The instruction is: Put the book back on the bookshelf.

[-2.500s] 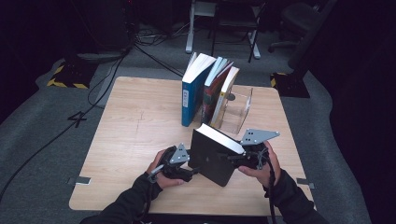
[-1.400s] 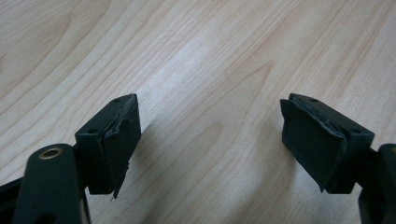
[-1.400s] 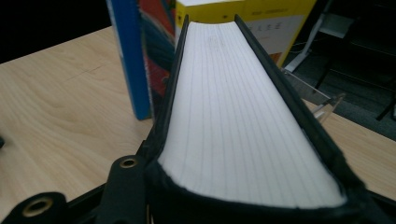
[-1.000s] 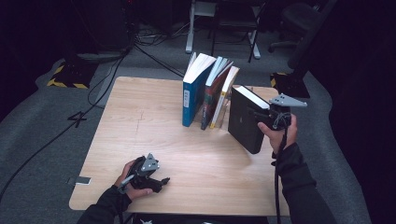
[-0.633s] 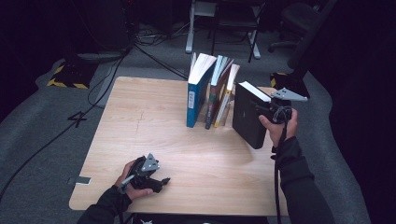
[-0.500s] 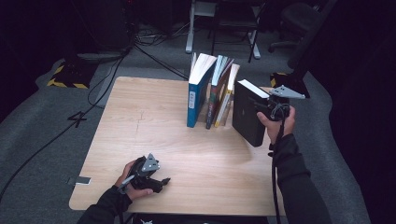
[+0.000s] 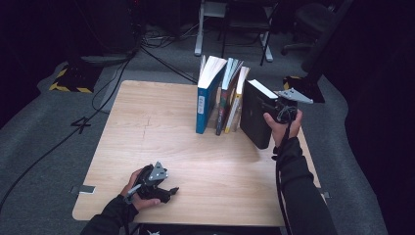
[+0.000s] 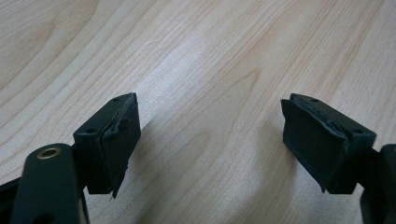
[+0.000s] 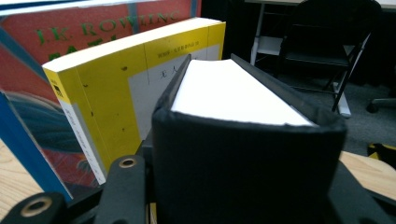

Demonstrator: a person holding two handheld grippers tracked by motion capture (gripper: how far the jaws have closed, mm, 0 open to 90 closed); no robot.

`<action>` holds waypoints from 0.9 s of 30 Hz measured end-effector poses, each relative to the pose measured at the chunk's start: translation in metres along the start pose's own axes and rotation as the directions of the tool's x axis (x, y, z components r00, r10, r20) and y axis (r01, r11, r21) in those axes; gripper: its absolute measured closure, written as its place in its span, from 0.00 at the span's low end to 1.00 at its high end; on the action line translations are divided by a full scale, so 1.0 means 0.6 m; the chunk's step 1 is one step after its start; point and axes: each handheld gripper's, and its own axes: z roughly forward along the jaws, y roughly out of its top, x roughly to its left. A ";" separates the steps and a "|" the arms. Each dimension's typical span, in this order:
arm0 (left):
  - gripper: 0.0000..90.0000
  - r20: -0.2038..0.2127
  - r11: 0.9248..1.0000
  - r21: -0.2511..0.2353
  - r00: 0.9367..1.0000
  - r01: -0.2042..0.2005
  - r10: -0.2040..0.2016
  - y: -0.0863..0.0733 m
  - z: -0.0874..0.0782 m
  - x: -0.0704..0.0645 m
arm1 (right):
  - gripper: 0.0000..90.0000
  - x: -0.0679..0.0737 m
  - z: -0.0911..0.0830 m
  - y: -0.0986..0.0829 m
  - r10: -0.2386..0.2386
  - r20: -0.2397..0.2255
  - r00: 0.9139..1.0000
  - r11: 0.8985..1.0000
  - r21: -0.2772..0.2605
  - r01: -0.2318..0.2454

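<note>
your left gripper (image 7: 169, 190) rests on the pale wooden table (image 7: 147, 127) near your edge, its jaws spread wide with bare wood grain between them, so it is released and holding nothing; parked there, well apart from the books, it keeps out of the other hand's path. ahead of it and off toward your right gripper stands the row of upright books: first the tall blue-spined paperback (image 7: 205, 93), then the thinner red-covered book (image 7: 226, 95), then the yellow-covered paperback (image 7: 237, 98), all leaning a little and fanned open at the top. your right gripper (image 7: 280, 111) is clenched on the thick black hardcover book with white page edges (image 7: 255, 113), gripping it by the spine side and holding it upright, just beside the yellow paperback, which suits sliding it in as the next one in the row. in the right gripper view the black book's page block sits directly in front of the jaws with the yellow cover close alongside; whether they touch is not clear. that leaning yellow cover is the likeliest snag. behind the table stands a black folding chair (image 9: 327, 51), well clear of the work.
</note>
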 end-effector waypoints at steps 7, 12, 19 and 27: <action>0.22 0.002 1.000 -0.001 1.000 -0.003 0.003 0.000 0.000 0.000 | 0.58 0.002 -0.018 -0.008 -0.035 -0.026 0.999 0.999 0.028 0.036; 0.22 0.004 1.000 -0.002 1.000 -0.004 0.004 0.000 0.000 0.000 | 0.57 0.003 -0.051 -0.021 -0.076 -0.051 0.996 0.991 0.108 0.081; 0.22 0.007 1.000 0.000 1.000 -0.006 0.006 0.001 0.001 0.000 | 0.57 -0.005 -0.085 -0.033 -0.073 -0.112 0.991 0.980 0.175 0.092; 0.22 0.009 1.000 0.001 1.000 -0.011 0.011 0.001 0.001 0.001 | 0.52 -0.007 -0.070 -0.015 -0.044 -0.114 0.993 0.970 0.234 0.070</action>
